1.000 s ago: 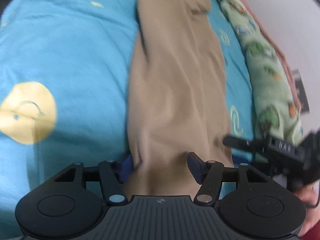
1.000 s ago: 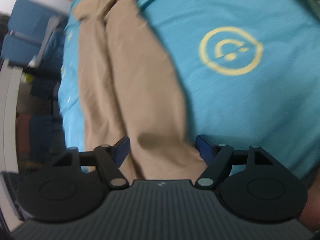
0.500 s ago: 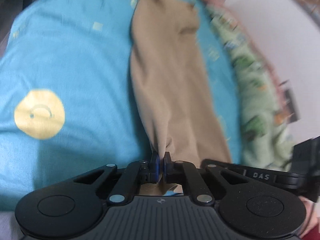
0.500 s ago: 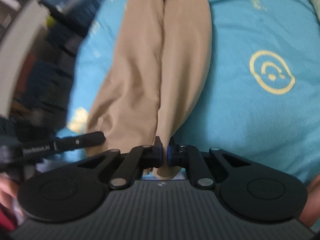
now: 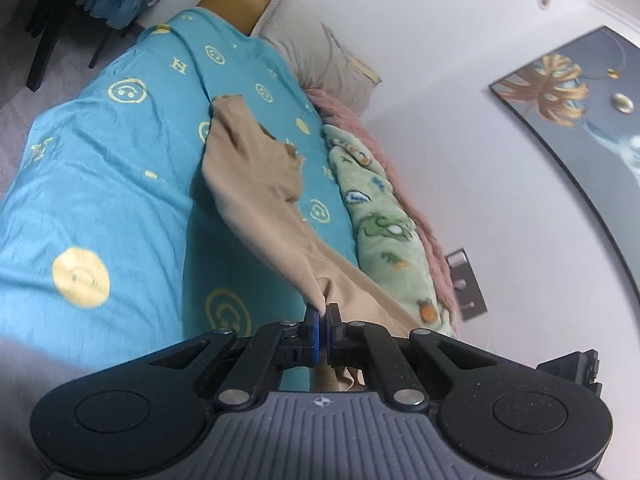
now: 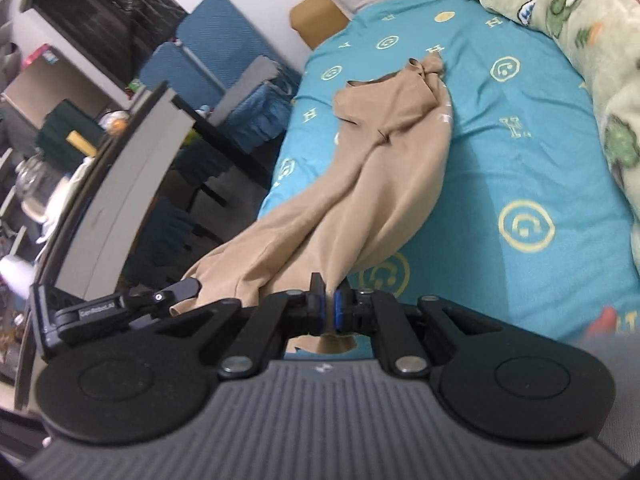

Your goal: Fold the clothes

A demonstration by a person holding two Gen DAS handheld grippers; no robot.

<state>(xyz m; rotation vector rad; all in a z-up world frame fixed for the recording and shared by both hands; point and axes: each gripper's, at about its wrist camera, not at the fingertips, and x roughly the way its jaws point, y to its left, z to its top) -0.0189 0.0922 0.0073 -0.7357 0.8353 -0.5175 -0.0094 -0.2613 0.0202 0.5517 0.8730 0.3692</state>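
A tan garment lies stretched along a bed with a teal patterned sheet. My left gripper is shut on the near end of the tan garment and holds it lifted off the sheet. My right gripper is shut on the other near corner of the same tan garment, also lifted. The far end of the garment rests on the sheet. The left gripper's body shows at the left of the right wrist view.
A green cartoon-print blanket and a pink fluffy one lie along the wall side of the bed. A grey pillow sits at the head. Blue chairs and a desk stand beside the bed.
Both grippers went from open around the garment's near edge to shut on it, then rose and pulled back, lifting the near end off the sheet.
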